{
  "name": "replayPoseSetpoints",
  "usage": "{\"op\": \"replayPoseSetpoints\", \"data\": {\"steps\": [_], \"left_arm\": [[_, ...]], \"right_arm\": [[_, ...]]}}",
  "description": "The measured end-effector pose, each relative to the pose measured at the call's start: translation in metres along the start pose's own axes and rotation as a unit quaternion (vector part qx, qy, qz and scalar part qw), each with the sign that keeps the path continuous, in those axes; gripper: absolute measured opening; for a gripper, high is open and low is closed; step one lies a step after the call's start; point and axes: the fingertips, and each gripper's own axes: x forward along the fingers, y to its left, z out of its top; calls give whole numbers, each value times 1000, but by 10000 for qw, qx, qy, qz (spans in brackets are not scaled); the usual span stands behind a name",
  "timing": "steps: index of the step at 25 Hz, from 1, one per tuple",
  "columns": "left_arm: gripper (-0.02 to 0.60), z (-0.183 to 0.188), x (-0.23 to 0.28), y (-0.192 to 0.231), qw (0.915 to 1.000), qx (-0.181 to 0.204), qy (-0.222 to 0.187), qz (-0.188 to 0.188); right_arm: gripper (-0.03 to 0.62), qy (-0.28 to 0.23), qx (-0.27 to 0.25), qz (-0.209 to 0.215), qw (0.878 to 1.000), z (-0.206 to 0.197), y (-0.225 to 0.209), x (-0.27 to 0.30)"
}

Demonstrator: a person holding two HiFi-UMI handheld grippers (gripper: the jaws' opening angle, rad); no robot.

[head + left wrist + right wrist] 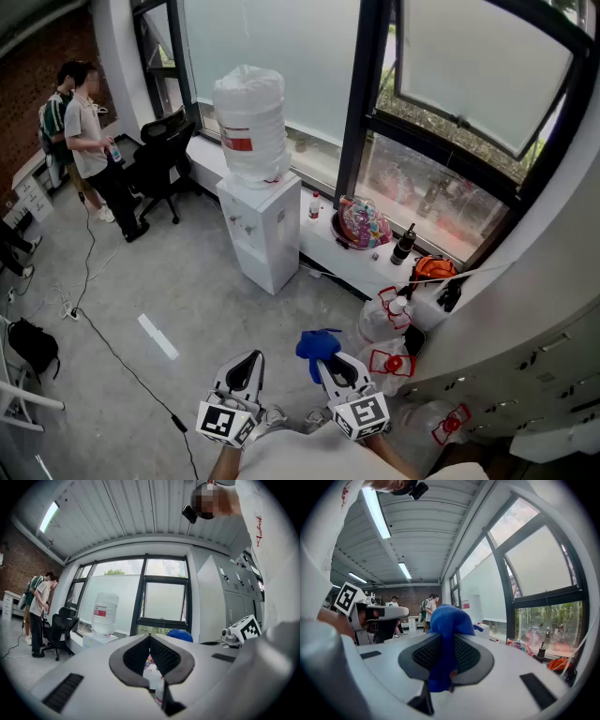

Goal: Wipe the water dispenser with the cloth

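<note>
cloth (317,345) is pinched by right hand-held gripper (330,364) | left hand-held gripper (246,367) is pressed together, nothing held | water dispenser (262,234) is seen upright, well ahead, a bit left of the cloth; closing in is probably needed first

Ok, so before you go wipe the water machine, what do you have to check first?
1. Cloth held: ok. The blue cloth is pinched in the right claw.
2. Other claw free: ok. The left claw is shut with nothing in it.
3. Close enough to wipe: not ok. The water dispenser stands well ahead, with both claws far from it.
4. Way there: probably ok. The black cable on the floor lies off to the left.
5. Bottle steady: cannot tell. It stands upright on top, but how firmly it sits does not show.
6. Cloth damp or dry: cannot tell.
</note>
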Motion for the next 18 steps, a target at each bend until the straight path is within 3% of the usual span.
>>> {"op": "replayPoseSetpoints", "data": {"steps": [18], "left_arm": [[11,-3,12,-10,10000,-3,42,39]], "right_arm": [[86,-83,111,157,9998,2,-12,-5]]}}
